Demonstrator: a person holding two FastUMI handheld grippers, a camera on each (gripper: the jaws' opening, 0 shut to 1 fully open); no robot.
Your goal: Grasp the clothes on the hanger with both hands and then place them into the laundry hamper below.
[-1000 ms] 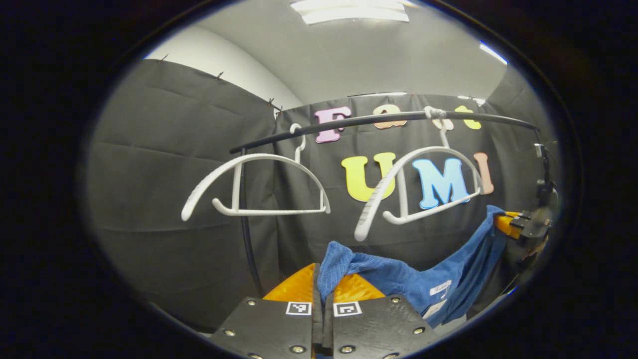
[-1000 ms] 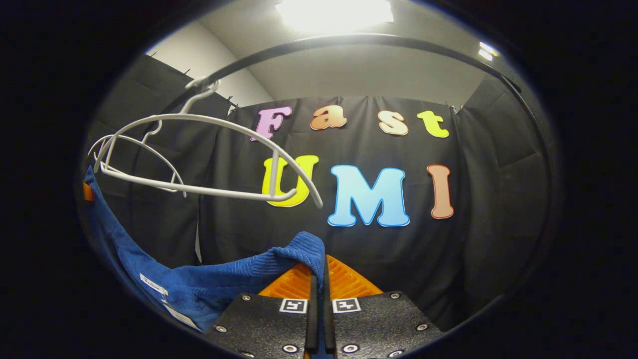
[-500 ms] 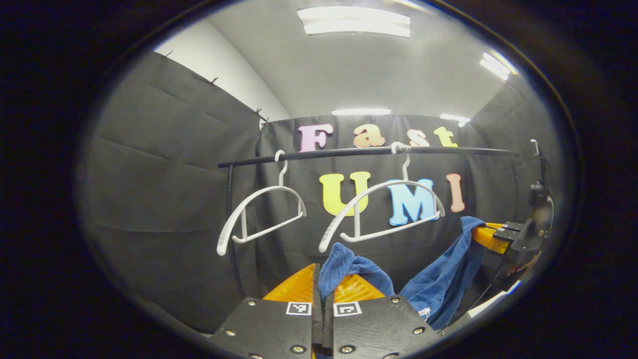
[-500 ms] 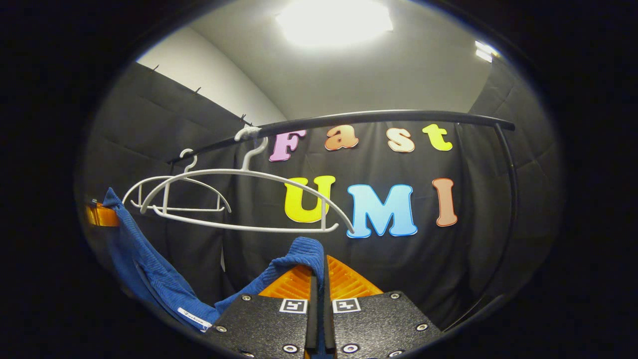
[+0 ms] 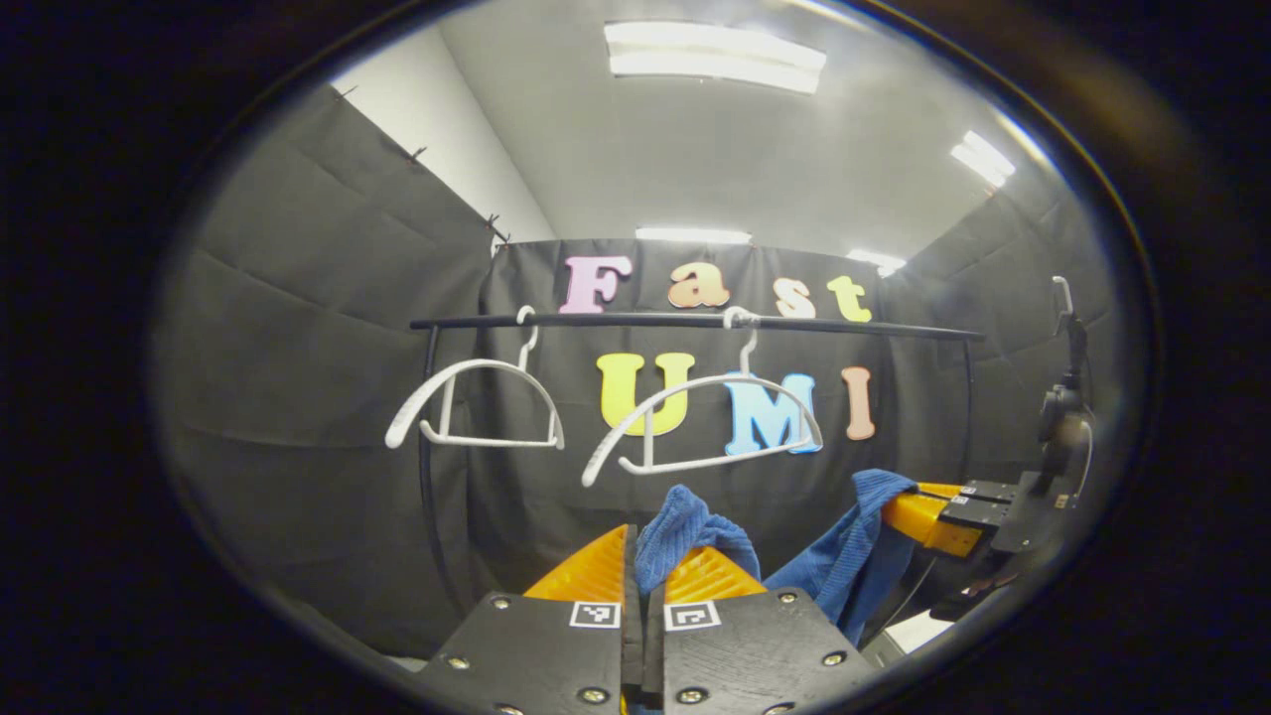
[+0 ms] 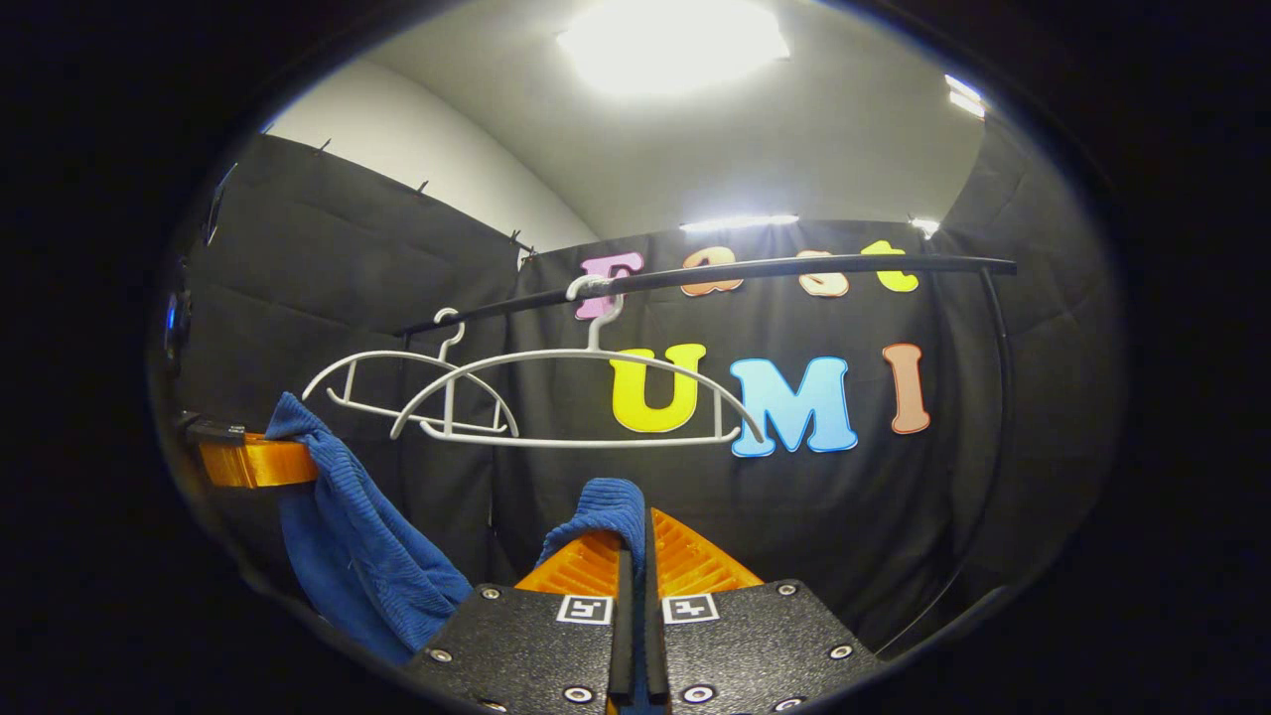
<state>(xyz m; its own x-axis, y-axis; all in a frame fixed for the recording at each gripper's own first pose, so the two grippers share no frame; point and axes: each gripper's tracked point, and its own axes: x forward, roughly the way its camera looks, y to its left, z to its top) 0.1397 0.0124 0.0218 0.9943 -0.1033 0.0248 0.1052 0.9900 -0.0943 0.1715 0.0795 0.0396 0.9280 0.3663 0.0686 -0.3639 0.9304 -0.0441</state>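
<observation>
Both tools — left [image 5: 640, 566], right [image 6: 635, 556] — clamp blue cloth [image 5: 844, 566], btm cut off.

Blue ribbed garment [image 5: 685, 526]; white hangers [image 5: 477, 402]; black rail [image 5: 695, 321].

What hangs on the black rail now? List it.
Two bare white plastic hangers hang from the black rail. The blue ribbed garment is off them, pinched by the left gripper and right gripper. Its lower part is hidden.

- The left gripper [image 5: 643, 566] pinches a blue ribbed cloth garment [image 5: 685, 526].
- The right gripper [image 5: 918, 516] grips its other end.
- Two bare white plastic hangers [image 5: 477, 402] hang from a black rail [image 5: 685, 321].
</observation>
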